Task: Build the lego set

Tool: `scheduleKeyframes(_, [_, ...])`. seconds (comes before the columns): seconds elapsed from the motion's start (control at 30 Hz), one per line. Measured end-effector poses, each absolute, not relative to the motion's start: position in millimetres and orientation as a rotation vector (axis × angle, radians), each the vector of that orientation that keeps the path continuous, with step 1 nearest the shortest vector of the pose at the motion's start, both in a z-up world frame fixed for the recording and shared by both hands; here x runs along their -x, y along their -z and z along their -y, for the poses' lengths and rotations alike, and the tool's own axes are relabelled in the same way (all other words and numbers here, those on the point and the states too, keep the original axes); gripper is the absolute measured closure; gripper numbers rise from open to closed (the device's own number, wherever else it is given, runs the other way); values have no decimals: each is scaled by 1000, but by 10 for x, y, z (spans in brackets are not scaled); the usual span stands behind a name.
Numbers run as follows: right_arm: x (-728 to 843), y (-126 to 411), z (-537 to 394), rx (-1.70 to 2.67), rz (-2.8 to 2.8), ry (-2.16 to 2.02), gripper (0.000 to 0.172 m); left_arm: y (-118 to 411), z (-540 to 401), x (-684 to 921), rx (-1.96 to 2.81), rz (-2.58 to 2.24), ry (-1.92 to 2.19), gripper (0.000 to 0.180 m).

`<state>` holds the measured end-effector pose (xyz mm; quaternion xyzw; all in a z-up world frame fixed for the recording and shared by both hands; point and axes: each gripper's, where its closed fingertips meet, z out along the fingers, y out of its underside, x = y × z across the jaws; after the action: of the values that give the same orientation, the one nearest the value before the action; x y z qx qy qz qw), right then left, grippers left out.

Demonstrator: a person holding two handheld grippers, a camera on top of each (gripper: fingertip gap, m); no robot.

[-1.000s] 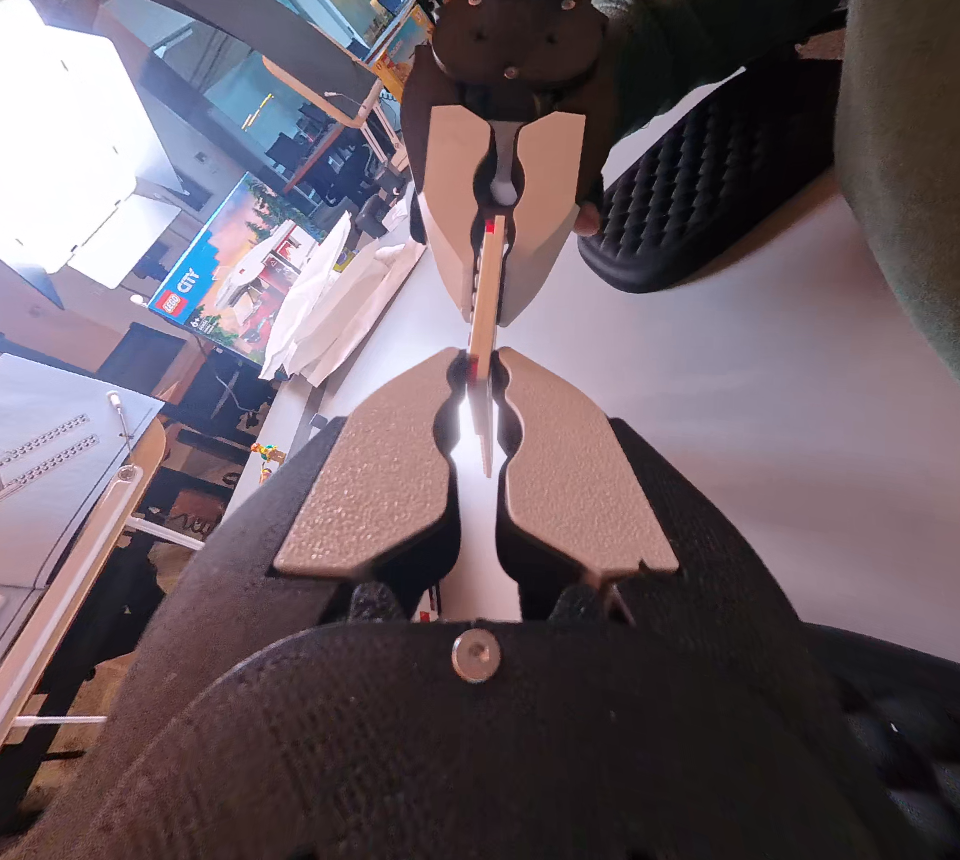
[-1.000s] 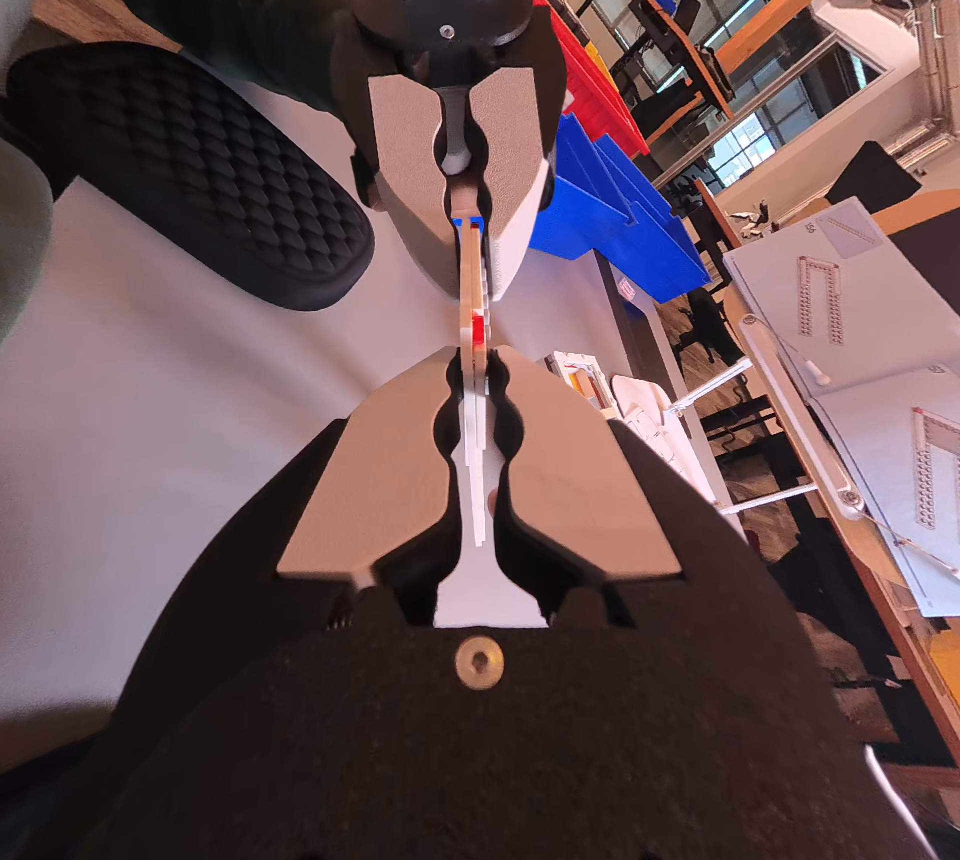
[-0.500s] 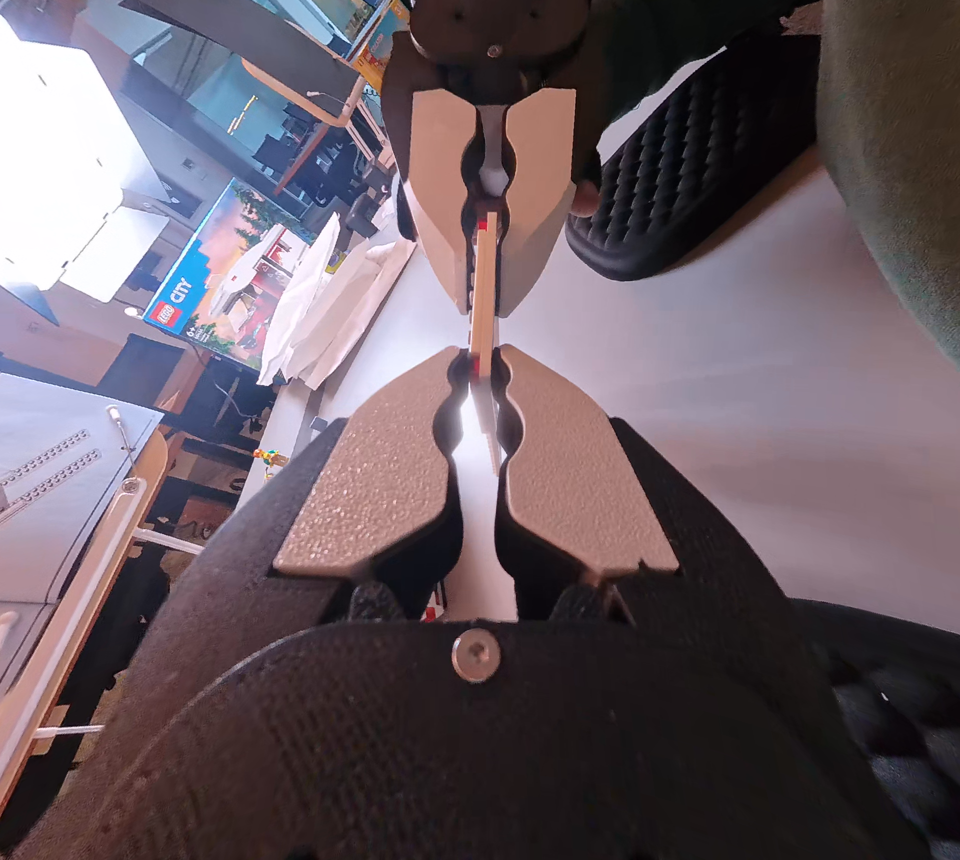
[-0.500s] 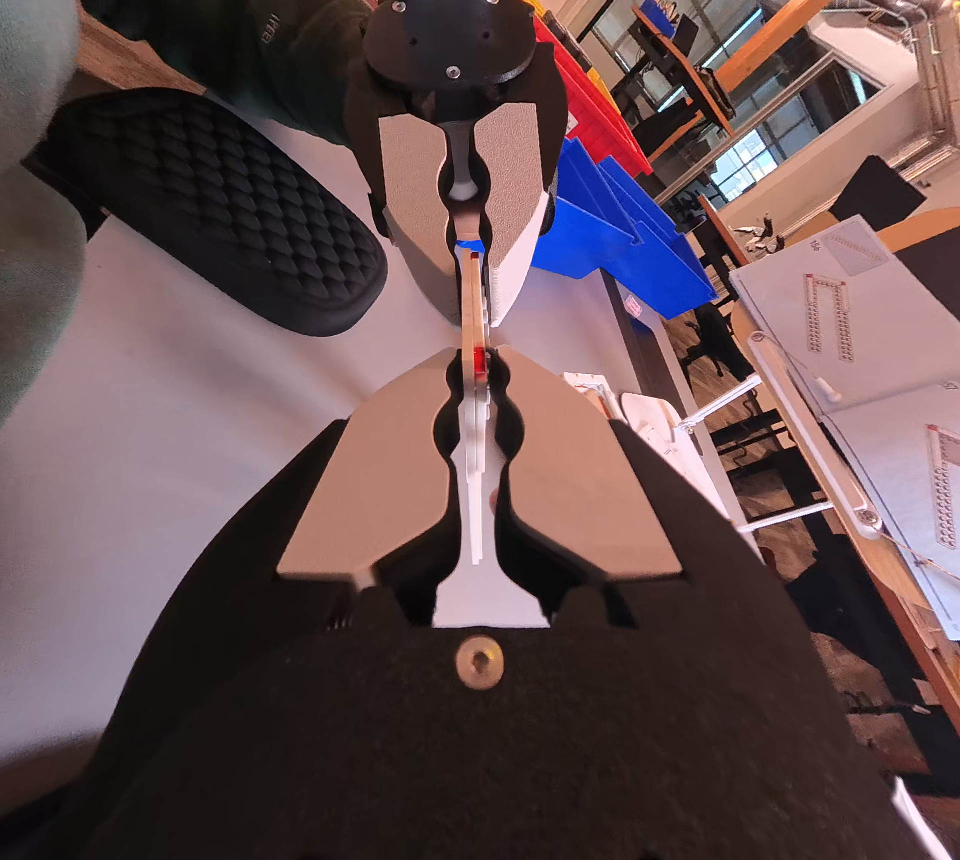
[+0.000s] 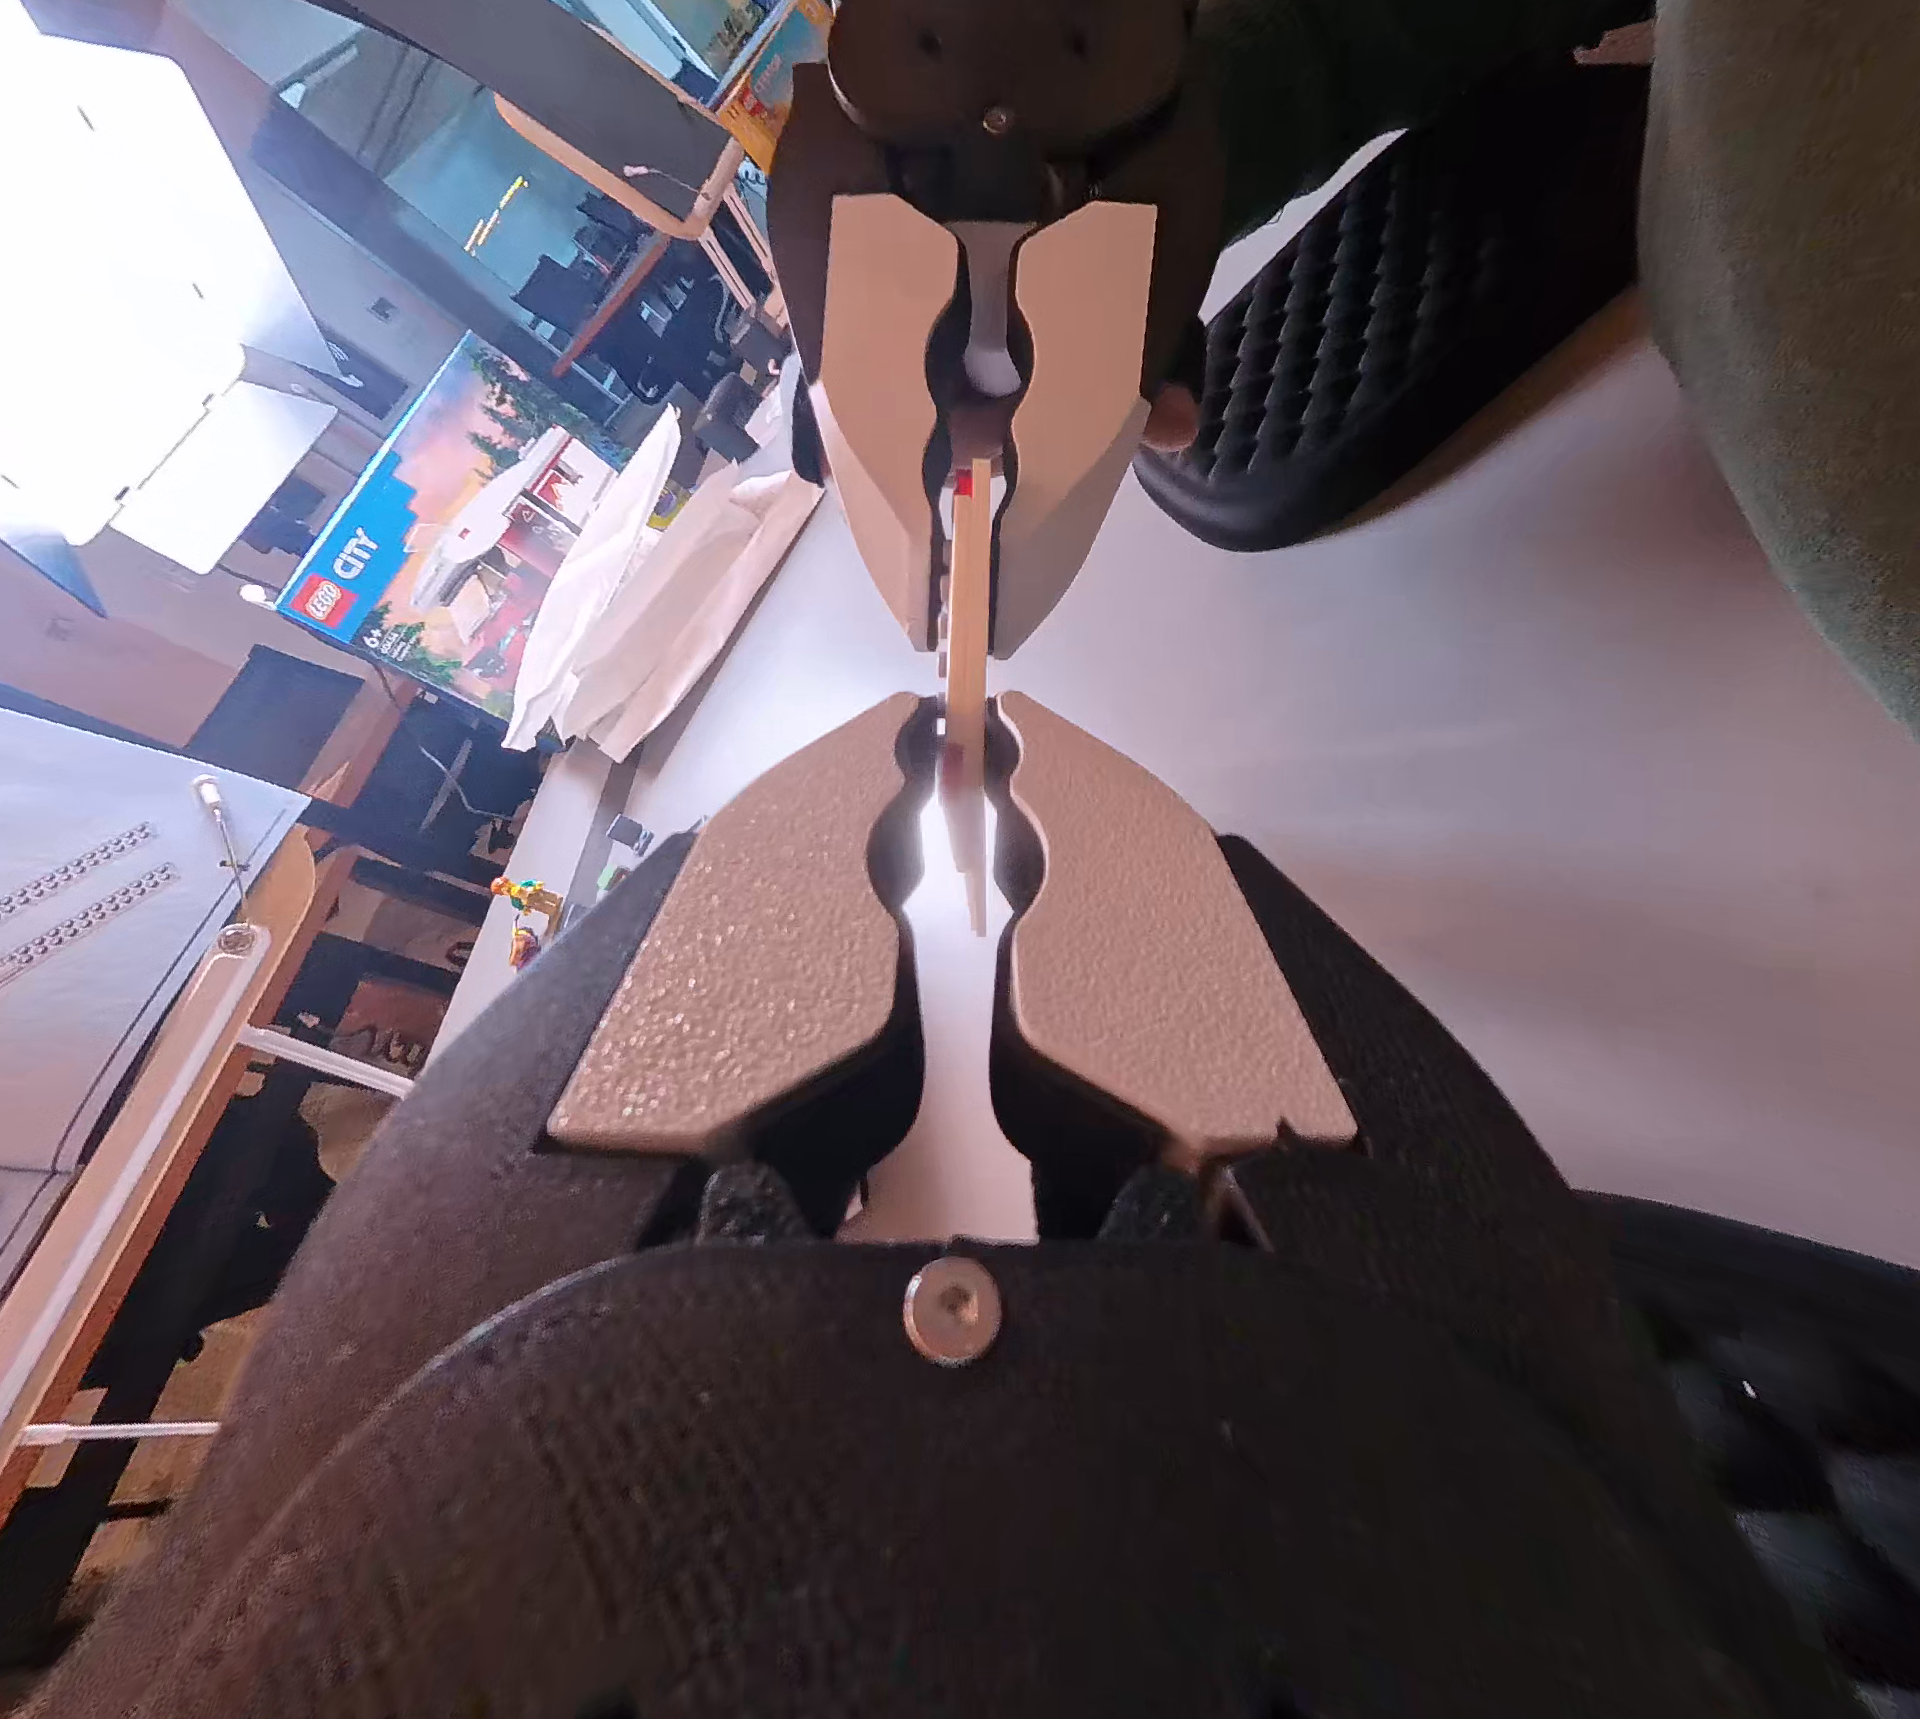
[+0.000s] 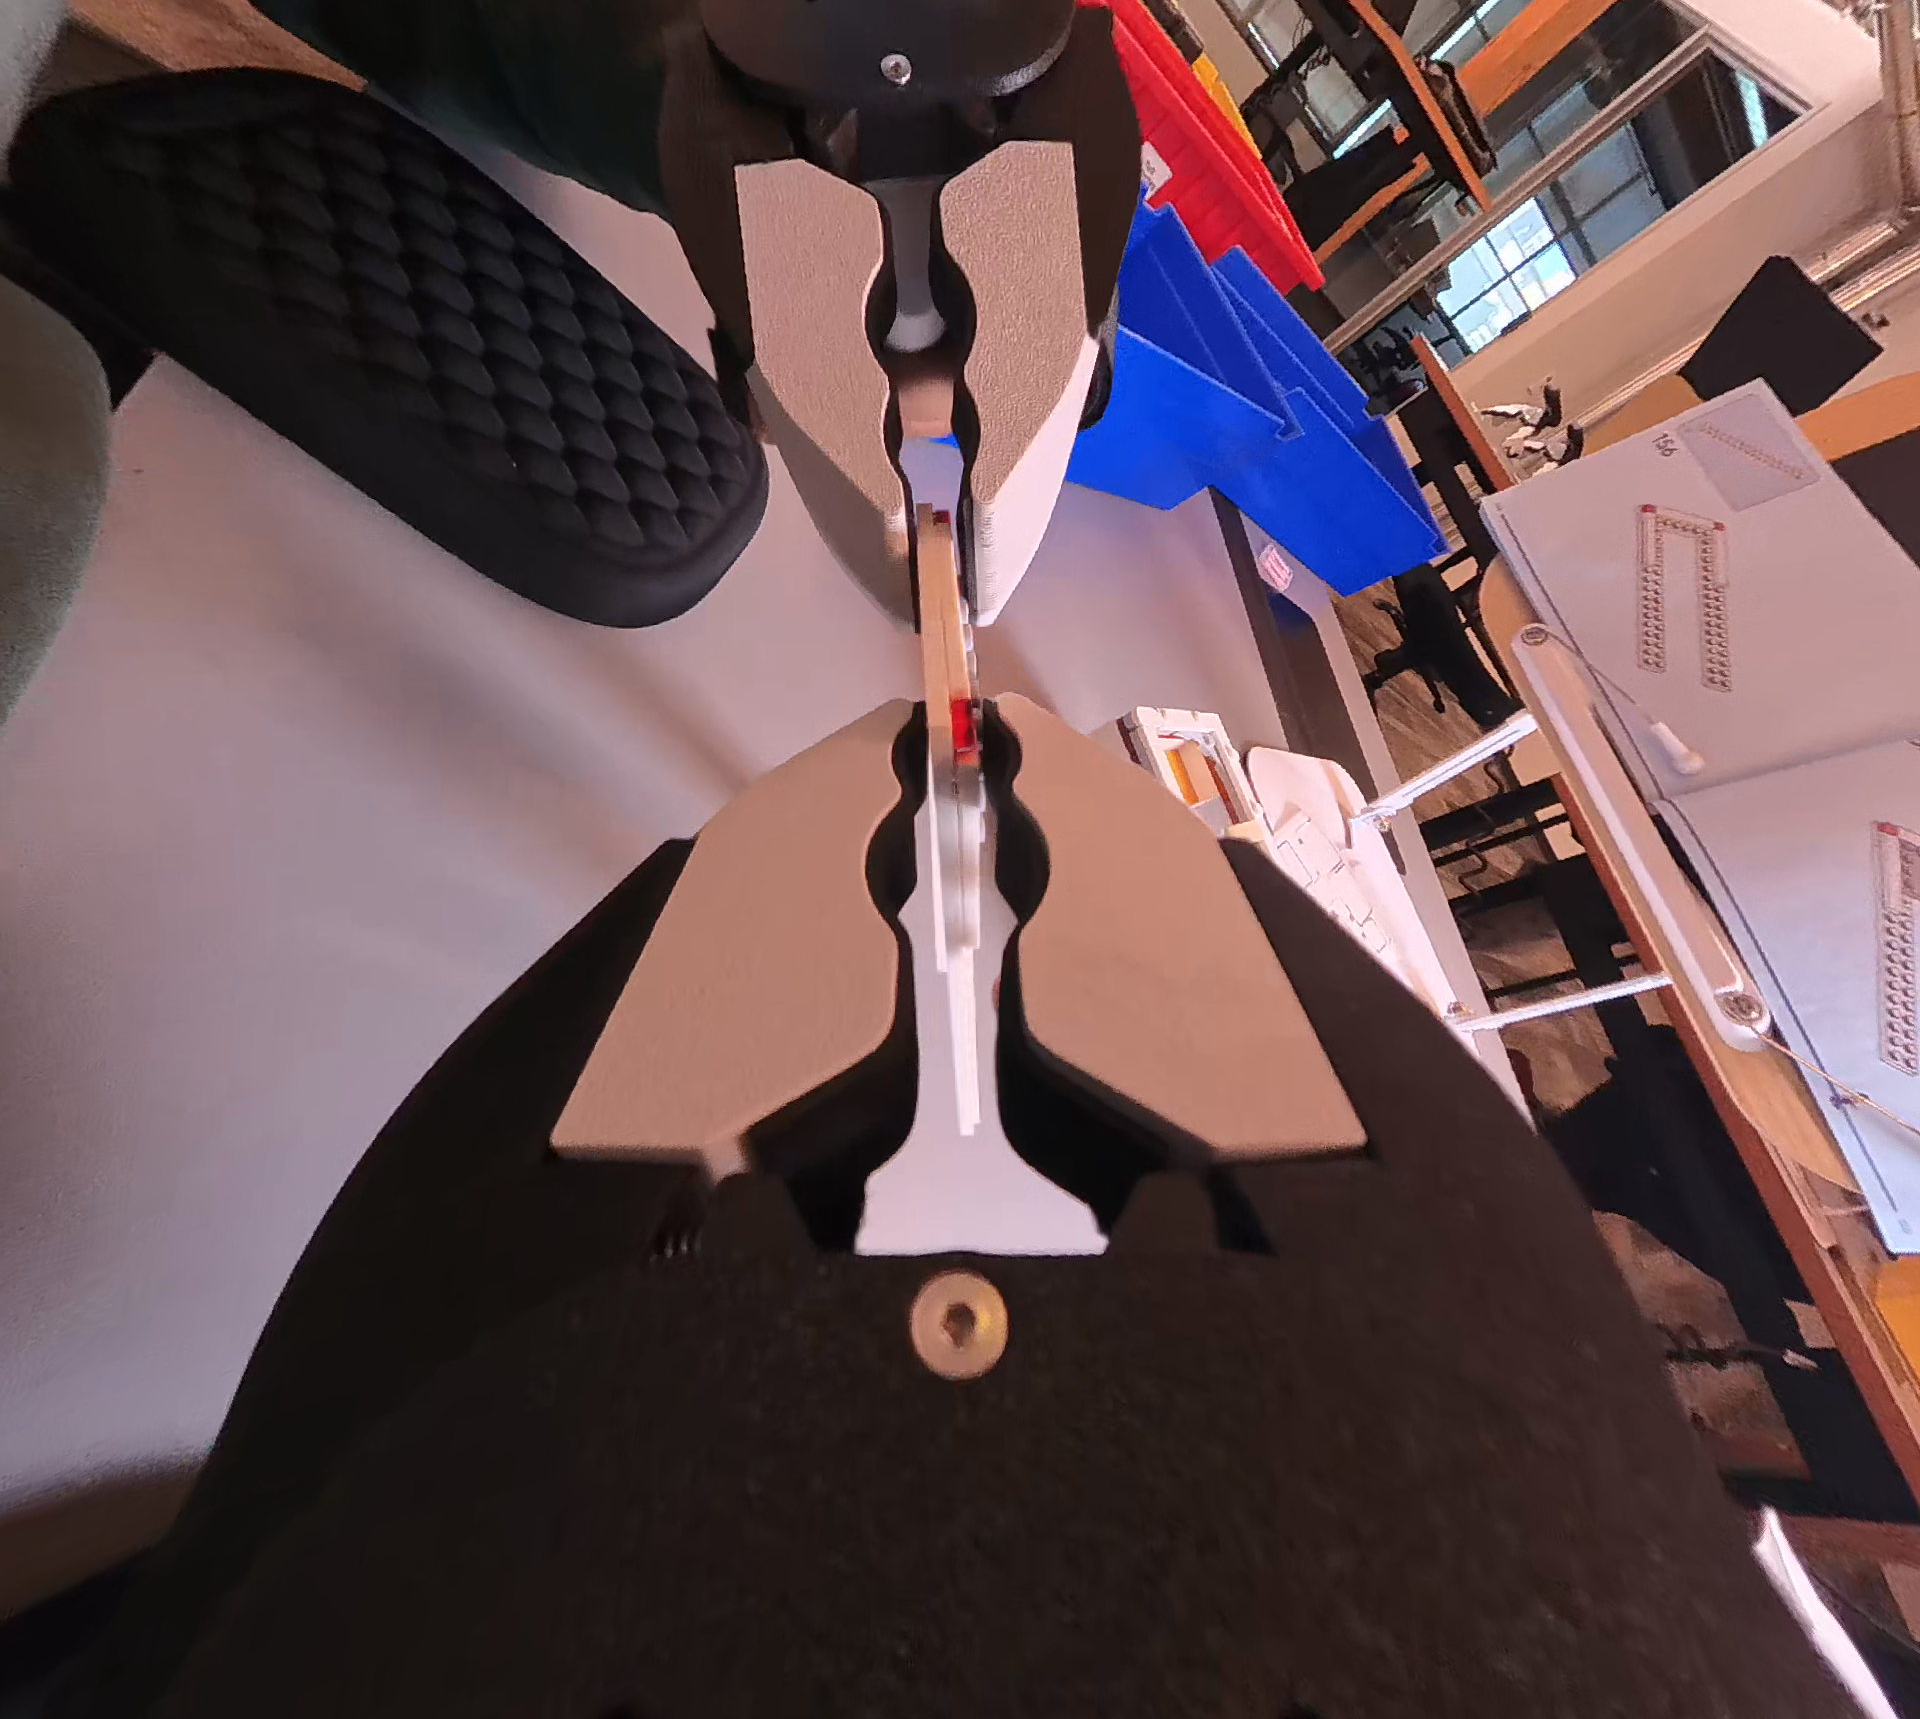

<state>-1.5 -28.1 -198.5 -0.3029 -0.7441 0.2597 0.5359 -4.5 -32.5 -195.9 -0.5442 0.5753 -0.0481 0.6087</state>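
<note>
**Both grippers pinching the same thin brick strip, end to end**

The left gripper point(image 5: 961, 713) is clamping one end of a thin tan-and-white plate strip point(image 5: 966, 589), jaws nearly closed with both pads pressing on it; the right gripper point(image 6: 961, 713) is doing the same at the far end, right by the little red piece point(image 6: 963, 722); so the strip is hanging edge-on between the two, above the white tabletop point(image 5: 1455, 786) and not touching it. A black mesh pad point(image 6: 416, 339) is sitting nearby, blue bins point(image 6: 1247, 422) and a toy box point(image 5: 436, 516) further off. My take: they're holding it well if both keep squeezing evenly and staying lined up; any twisting looks likely to pop those stacked plates apart.
</note>
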Motion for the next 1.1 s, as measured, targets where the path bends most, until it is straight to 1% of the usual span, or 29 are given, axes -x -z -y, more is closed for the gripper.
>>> scheduleKeyframes(0.03, [14,1966,302,715,1769,-635,156,1954,323,45,1253,-1327,112,172])
scheduleKeyframes(0.07, [11,1950,320,712,1766,-649,153,1960,316,50,1258,-1332,104,172])
scheduleKeyframes(0.1, [8,1947,328,709,1767,-650,160,1962,312,47,1254,-1337,98,172])
scheduleKeyframes(0.13, [5,1943,326,702,1762,-644,163,1964,319,36,1250,-1343,101,172])
scheduleKeyframes(0.27, [-8,1954,325,724,1751,-669,163,1966,318,25,1247,-1361,91,172])
scheduleKeyframes(0.6, [-27,2031,368,634,1786,-496,164,2048,351,9,1235,-1390,56,172])
scheduleKeyframes(0.87, [-28,2005,354,647,1766,-543,164,2036,330,6,1233,-1391,43,172])
scheduleKeyframes(0.9, [-27,1984,357,639,1762,-547,162,2016,324,1,1227,-1389,39,172])
scheduleKeyframes(0.93, [-23,1979,383,635,1771,-563,155,2003,324,-14,1220,-1389,38,172])
scheduleKeyframes(0.97, [-14,1987,403,638,1780,-569,154,2006,328,-39,1218,-1399,42,172])
scheduleKeyframes(1.0, [-3,1992,402,636,1779,-555,161,2006,329,-68,1210,-1409,38,172])
scheduleKeyframes(1.03, [-2,1988,384,629,1775,-539,164,2014,322,-80,1209,-1419,24,172])
scheduleKeyframes(1.1, [-9,1973,378,662,1772,-579,164,1999,317,-84,1207,-1414,32,172])
